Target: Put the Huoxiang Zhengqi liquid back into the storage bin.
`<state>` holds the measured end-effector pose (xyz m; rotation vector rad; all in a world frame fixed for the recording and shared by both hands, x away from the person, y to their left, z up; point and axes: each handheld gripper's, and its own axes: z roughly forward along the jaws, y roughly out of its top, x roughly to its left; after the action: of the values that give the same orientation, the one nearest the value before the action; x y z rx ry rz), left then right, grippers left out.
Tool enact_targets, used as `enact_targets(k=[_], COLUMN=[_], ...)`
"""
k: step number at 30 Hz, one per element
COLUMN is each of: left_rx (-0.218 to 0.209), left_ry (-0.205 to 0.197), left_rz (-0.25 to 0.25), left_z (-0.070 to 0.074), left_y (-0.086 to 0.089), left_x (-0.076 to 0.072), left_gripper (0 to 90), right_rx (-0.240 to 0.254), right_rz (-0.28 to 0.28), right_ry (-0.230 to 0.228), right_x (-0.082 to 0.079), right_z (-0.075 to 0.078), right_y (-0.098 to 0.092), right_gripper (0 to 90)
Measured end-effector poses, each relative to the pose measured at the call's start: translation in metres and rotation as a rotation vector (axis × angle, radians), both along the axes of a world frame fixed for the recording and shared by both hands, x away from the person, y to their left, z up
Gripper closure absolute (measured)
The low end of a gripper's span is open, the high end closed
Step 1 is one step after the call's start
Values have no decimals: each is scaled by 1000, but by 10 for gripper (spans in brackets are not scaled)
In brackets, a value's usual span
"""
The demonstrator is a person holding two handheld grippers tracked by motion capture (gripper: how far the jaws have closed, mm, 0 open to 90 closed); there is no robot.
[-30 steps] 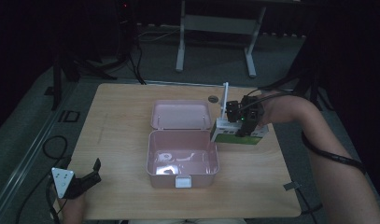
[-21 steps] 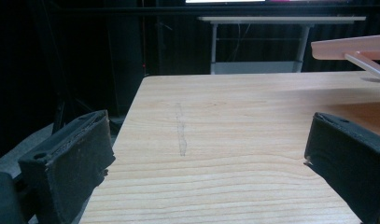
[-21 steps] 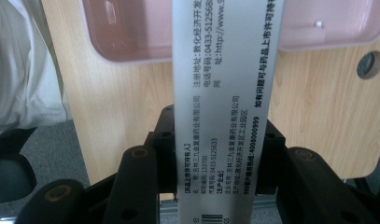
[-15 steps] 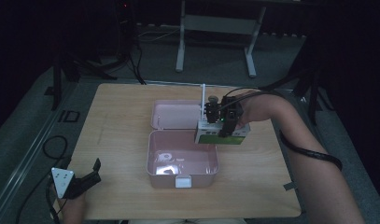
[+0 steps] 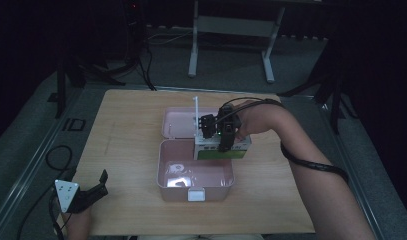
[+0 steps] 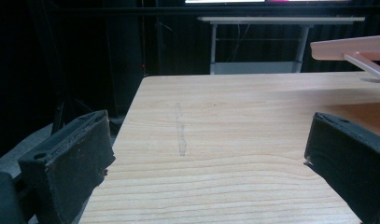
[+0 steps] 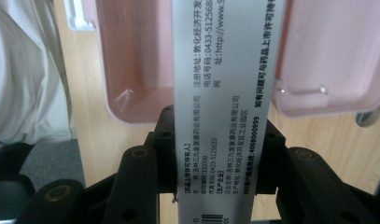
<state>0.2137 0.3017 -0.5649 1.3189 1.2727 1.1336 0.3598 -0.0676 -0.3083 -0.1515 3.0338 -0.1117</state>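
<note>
Carrying a medicine carton toward an open pink box looks like the step in hand, and the scene reads best from the wooden table (image 5: 131,125) down to the tongs. On that table, near its middle, the pink box (image 5: 195,182) lies open with its lid (image 5: 178,125) flat at twelve o'clock of the tray; something small and pale sits in the tray at about nine o'clock, too glary to name. The green and white carton (image 5: 241,149) hangs above the tray's one-o'clock corner, partly over the rim and partly over bare wood, and I cannot tell whether it touches the rim. The right gripper (image 5: 222,134) is clenched on it: in the right gripper view the carton (image 7: 225,84) runs straight up between the jaws, whose pads press its two narrow sides, with the tray (image 7: 131,70) beyond. The left gripper (image 5: 88,192) rests at seven o'clock of the box, well apart, jaws spread with only table between them. Next, in my judgement, the carton must travel toward seven o'clock until it clears the rim, then be lowered level and released.
</note>
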Motion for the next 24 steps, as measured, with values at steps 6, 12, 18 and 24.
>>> enact_targets(k=[6,12,18,24], left_rx=[1,1,1,-1], left_ry=[1,1,1,0], left_rz=[0,2,1,3], left_z=[0,0,0,0], left_y=[0,1,1,1], left_x=[0,0,0,0], left_gripper=[11,11,11,11], right_rx=[13,12,4,11], right_rz=[21,33,45,46], right_ry=[33,34,44,69], right_x=[-3,-8,-13,-15], right_z=[-14,-19,-29,-43], right_y=[19,33,41,44], right_gripper=[618,618,618,618])
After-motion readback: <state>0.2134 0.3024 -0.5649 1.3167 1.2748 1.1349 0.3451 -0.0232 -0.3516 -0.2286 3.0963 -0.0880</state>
